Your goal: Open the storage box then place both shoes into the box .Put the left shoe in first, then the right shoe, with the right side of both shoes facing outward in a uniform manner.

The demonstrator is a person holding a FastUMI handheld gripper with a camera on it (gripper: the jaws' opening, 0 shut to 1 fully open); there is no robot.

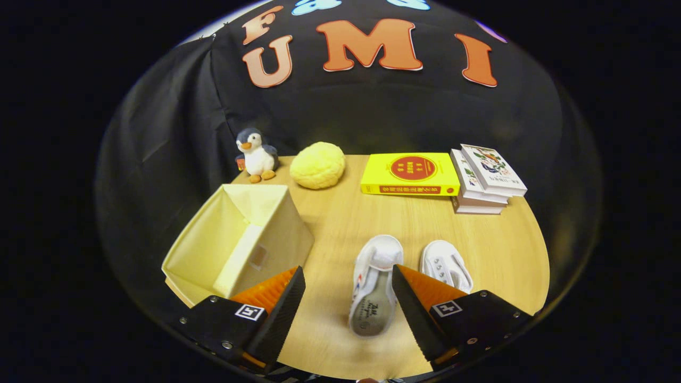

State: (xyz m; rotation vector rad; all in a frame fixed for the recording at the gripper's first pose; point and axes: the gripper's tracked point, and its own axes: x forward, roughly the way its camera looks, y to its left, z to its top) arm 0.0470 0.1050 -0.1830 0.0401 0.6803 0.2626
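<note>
Two small white shoes lie on the wooden table (pixel 340 223). The nearer shoe (pixel 374 284) lies between my fingers, close against the right finger, its toe pointing away from me. The second shoe (pixel 445 264) lies just right of it, partly hidden behind my right finger (pixel 412 303). A pale yellow fabric storage box (pixel 239 242) stands open ahead of my left finger (pixel 282 306), its flaps spread and its inside bare. My gripper (pixel 348 279) is open, hovering over the table with neither finger pressing on the shoe.
At the back of the table stand a plush penguin (pixel 257 154), a yellow fluffy ball (pixel 318 165), a yellow book (pixel 409 174) and a stack of white books (pixel 487 178). Black cloth closes the booth behind and to the sides.
</note>
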